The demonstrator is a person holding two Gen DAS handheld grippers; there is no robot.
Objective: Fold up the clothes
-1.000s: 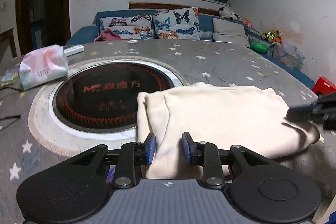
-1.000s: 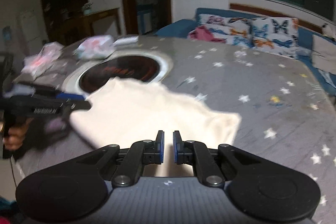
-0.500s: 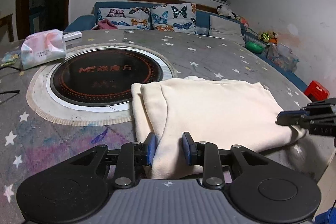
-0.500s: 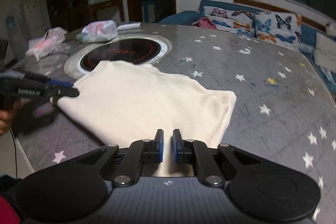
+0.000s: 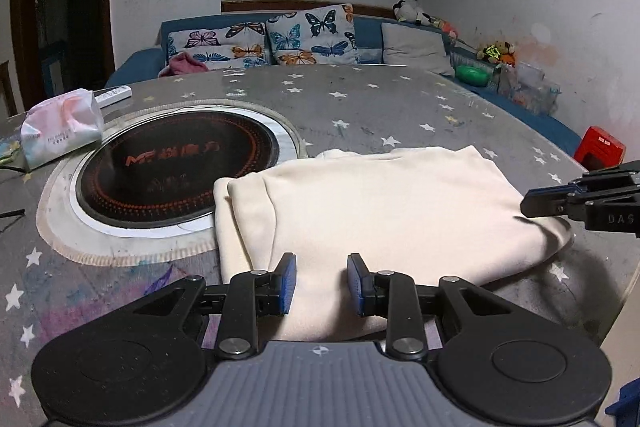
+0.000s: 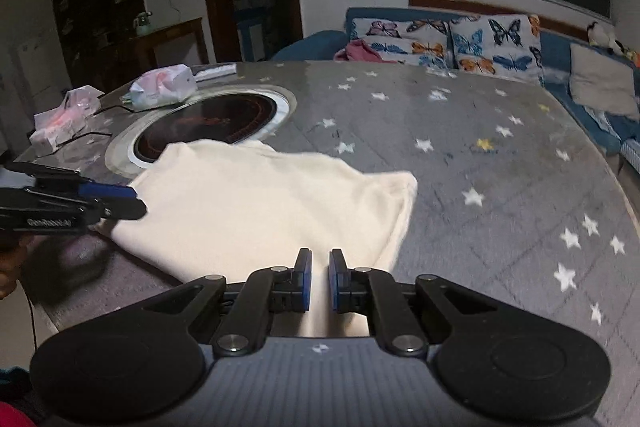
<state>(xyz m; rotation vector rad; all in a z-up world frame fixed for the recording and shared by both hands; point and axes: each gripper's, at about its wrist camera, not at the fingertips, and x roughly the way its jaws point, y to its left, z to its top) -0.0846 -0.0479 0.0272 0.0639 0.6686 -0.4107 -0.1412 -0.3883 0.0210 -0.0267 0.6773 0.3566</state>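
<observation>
A cream garment (image 5: pixel 380 211) lies folded on the grey star-print table, beside the round black cooktop. In the left wrist view my left gripper (image 5: pixel 321 283) is open, its blue pads apart over the garment's near edge. My right gripper shows at the right edge (image 5: pixel 532 205), at the garment's right corner. In the right wrist view the garment (image 6: pixel 260 203) lies ahead, and my right gripper (image 6: pixel 320 281) has its pads a narrow gap apart with cream cloth showing between them. My left gripper (image 6: pixel 132 199) is at the garment's left corner.
The round cooktop (image 5: pixel 176 171) with its white ring sits in the table (image 5: pixel 360 107). Tissue packs (image 5: pixel 60 125) and a remote (image 5: pixel 114 95) lie at the far left. A blue sofa with butterfly cushions (image 5: pixel 280 43) stands behind. A red box (image 5: pixel 600 149) sits at right. The table's edge is close at right.
My left gripper's pads have spread wider over the garment's near edge. Both grippers have shifted a little. The garment lies flatter on the table than a second ago.
</observation>
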